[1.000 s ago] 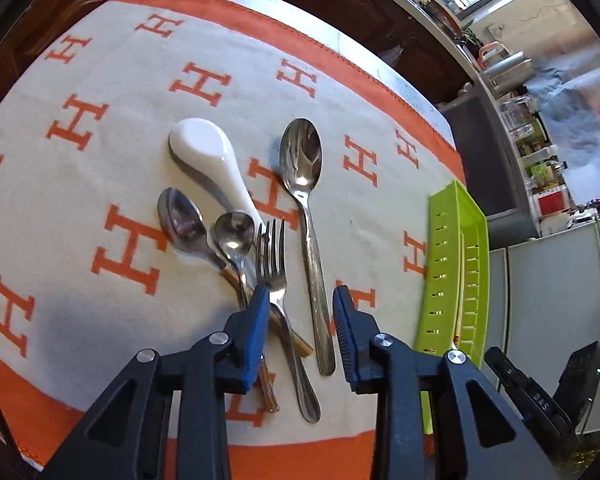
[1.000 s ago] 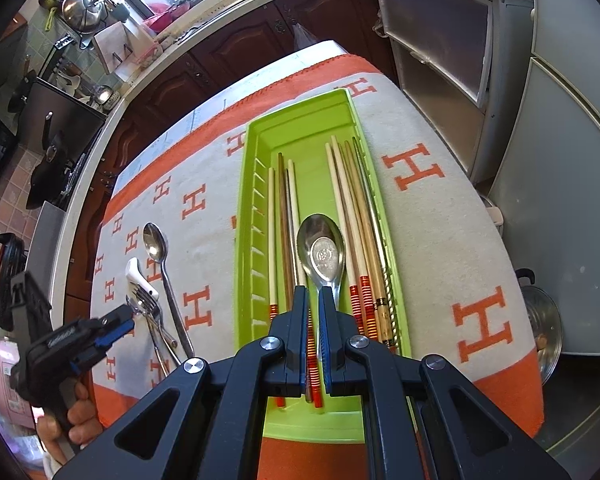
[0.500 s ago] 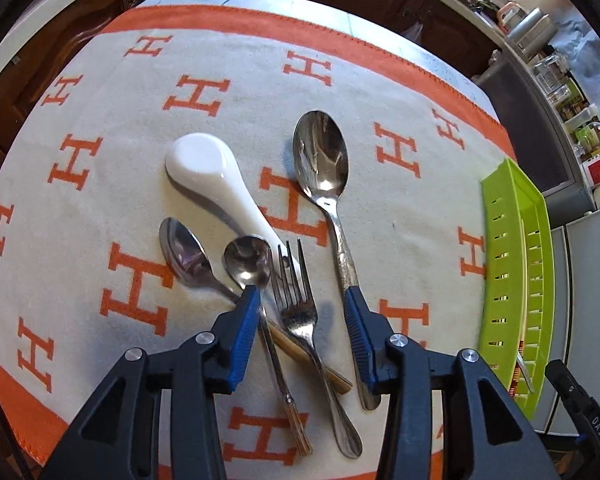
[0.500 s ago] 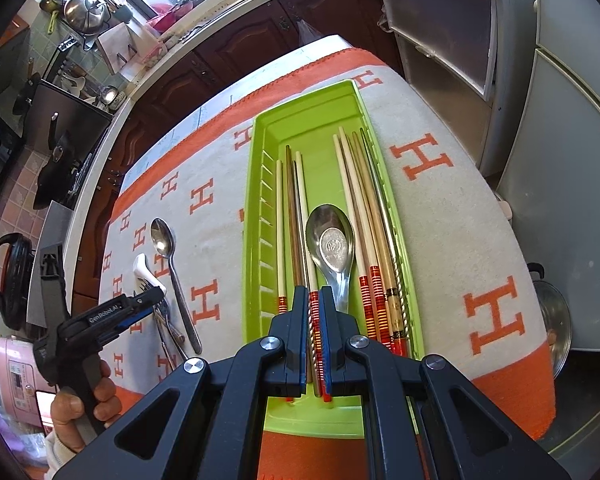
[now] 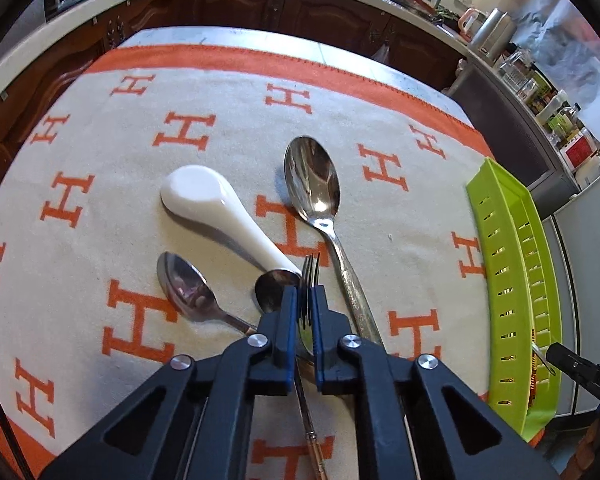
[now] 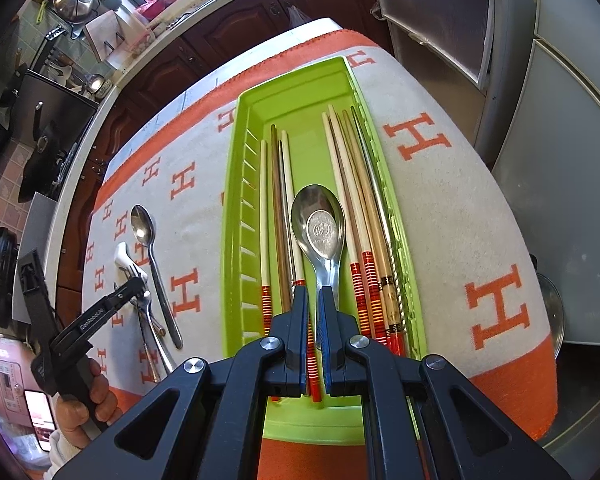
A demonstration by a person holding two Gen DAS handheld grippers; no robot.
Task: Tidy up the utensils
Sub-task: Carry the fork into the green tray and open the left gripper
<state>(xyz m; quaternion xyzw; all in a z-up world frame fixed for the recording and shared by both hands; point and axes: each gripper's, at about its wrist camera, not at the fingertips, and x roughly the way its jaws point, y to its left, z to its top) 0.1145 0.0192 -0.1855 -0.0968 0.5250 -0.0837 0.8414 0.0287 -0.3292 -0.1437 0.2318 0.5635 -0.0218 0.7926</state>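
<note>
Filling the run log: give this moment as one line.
left gripper: shut on fork | right gripper: shut, empty, over tray | loose: white spoon, large spoon

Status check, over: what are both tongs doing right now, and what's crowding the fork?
Left tongs shut on fork. Right tongs shut, empty, above green tray. Small spoon and white spoon crowd the fork.

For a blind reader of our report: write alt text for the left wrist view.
The left claw is shut on a fork turned on edge, above an orange-and-cream cloth. Around it lie a white ceramic spoon, a large metal spoon and two small spoons; a green tray stands at right.
</note>
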